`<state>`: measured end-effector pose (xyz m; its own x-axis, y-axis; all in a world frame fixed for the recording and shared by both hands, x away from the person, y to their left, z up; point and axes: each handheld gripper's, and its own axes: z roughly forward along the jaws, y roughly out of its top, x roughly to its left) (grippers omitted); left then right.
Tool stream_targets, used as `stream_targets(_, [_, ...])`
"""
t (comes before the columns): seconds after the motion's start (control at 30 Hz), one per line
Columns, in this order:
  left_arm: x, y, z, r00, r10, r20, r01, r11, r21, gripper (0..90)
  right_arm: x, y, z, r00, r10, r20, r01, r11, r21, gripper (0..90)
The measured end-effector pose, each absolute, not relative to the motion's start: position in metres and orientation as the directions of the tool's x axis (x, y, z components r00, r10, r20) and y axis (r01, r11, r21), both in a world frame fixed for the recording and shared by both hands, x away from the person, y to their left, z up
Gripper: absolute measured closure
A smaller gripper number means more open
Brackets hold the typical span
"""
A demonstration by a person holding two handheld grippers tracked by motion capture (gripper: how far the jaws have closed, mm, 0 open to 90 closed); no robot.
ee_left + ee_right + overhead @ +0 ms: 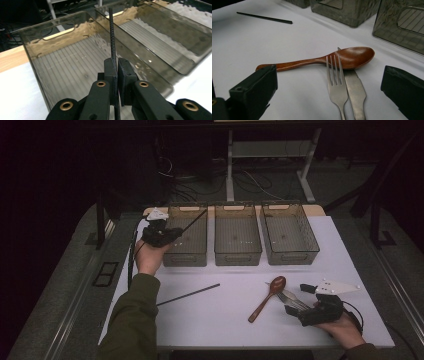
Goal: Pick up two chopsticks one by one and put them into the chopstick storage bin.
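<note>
left gripper (161,236): I see its jaws clamped tight on a black chopstick (112,35); the stick runs up between the pads and out past the tips.
held chopstick: in the high view it slants toward 1 o'clock from the gripper, over the left bin (186,234), its tip above the bin's far end.
left hand (148,256): forearm in a green sleeve comes up from 6 o'clock, hand raised at the bin's near-left corner, gripper aimed over the bin.
right gripper (306,300): jaws wide apart, nothing gripped; a fork (336,82) and a table knife (355,92) lie on the table between them.
right hand (345,329): low at the table's 5 o'clock corner, gripper pointing toward 10 o'clock.
wooden spoon (329,58): lies across just beyond the fork tines, bowl resting over the knife tip.
second chopstick (188,294): flat on the white table (220,320), near the left sleeve, well apart from the cutlery.
bins: three clear grey ones in a row at 12 o'clock; middle bin (237,234) and right bin (289,233) look unfilled from my feed.
</note>
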<state>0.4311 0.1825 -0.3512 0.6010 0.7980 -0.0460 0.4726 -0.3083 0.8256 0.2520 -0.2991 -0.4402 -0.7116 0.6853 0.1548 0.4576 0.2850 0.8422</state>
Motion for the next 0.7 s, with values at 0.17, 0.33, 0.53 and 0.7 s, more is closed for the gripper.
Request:
stream_targets(0.17, [0.447,0.185,-0.353,0.571,0.820,-0.045,0.490,-0.296,0.820,85.3,0.252,-0.299,-0.440,-0.712,0.686,0.154,0.456,0.284,0.843,0.2])
stream_targets(0.33, [0.459,0.186,-0.359,0.544,0.836,-0.065,0.519,-0.275,0.809,85.4,0.252,-0.299,-0.440,-0.712,0.685,0.155,0.457,0.284,0.843,0.2])
stream_targets(0.53, [0.468,0.181,-0.373,0.522,0.850,-0.066,0.566,-0.288,0.772,85.4,0.252,-0.300,-0.440,-0.712,0.684,0.158,0.457,0.281,0.844,0.2])
stream_targets(0.7, [0.472,0.178,-0.378,0.516,0.853,-0.086,0.588,-0.280,0.759,85.3,0.252,-0.300,-0.440,-0.712,0.684,0.158,0.456,0.280,0.845,0.2])
